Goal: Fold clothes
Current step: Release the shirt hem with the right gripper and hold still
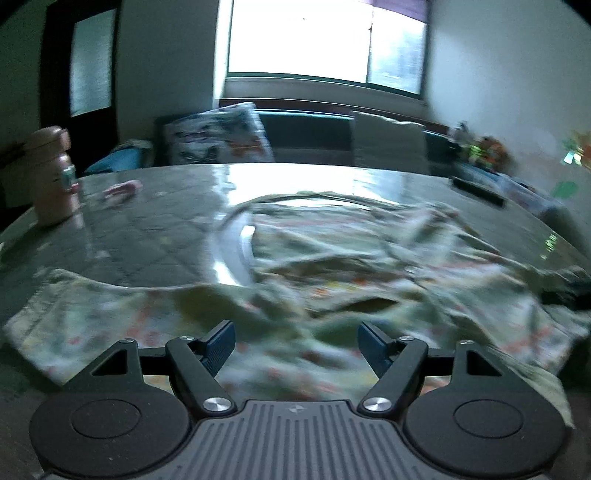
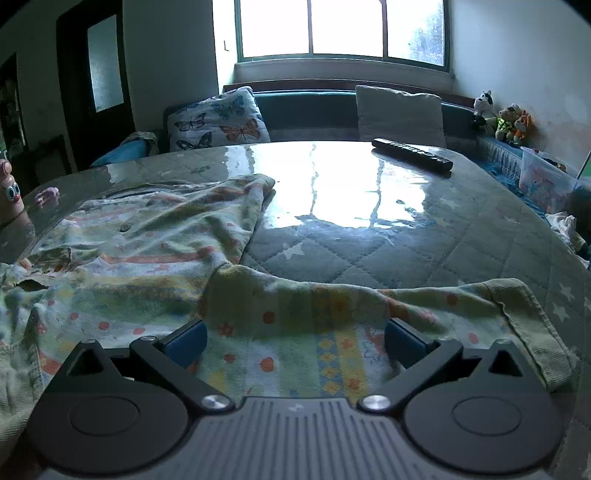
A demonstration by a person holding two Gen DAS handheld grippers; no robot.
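Patterned garment point(image 2: 155, 258), pale green with orange dots and coloured stripes, spread rumpled over the near and left part of the worktop point(image 2: 424, 236), a quilted grey cover with white stars under a glossy clear sheet. Seen from the right wrist: right gripper point(image 2: 295, 338) low over a sleeve-like flap of the garment reaching toward the right edge, blue-padded fingers point(image 2: 186, 339) spread wide, nothing between them, cloth lying flat beneath. Seen from the left wrist, blurred: left gripper point(image 1: 296, 345) over the bunched, creased middle of the garment point(image 1: 332, 295), fingers point(image 1: 218, 345) likewise set wide apart and gripping nothing. Black remote control point(image 2: 412, 154) at the far right of the worktop, well apart from the garment. Pink bottle-like figure with cartoon eyes point(image 2: 9, 199) at the far left edge, a small pink item point(image 2: 48, 195) just beside it. Behind the worktop a bench seat with a butterfly cushion point(image 2: 218, 123) and a plain white cushion point(image 2: 400, 114); plush toys point(image 2: 502, 118) in the right corner. Bright window point(image 2: 340, 29) above, glare reflected on the sheet.
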